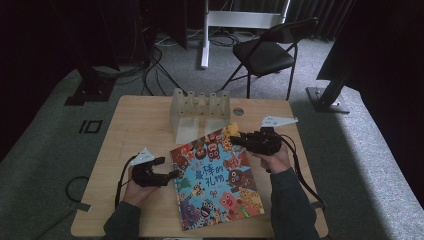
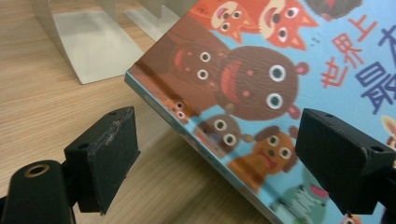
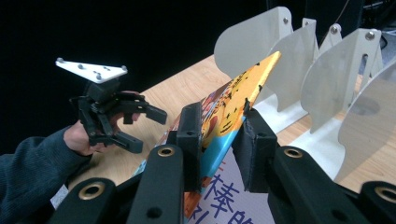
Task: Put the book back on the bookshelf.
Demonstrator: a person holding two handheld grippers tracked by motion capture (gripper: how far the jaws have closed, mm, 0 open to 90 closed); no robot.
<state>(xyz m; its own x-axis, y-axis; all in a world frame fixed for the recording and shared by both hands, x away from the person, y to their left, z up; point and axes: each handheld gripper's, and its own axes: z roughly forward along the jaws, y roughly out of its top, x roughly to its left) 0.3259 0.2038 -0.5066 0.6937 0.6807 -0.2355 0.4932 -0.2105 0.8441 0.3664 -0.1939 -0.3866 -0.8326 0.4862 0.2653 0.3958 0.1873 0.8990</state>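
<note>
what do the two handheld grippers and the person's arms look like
Both the left gripper and the right gripper are black, each with two blocky jaws, brass-ringed holes in the links, a pale grey three-cornered plate on top and a black trailing cable. The person wears dark blue-grey long sleeves.

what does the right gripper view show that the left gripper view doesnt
Right gripper view: the right gripper shut on the book's raised edge, the left gripper open in a hand, and the rack's upright dividers.
Left gripper view: the left gripper's open jaws on either side of the book's near edge, and the bear faces on the cover.
Both: the book, the wooden table, part of the rack.
</note>
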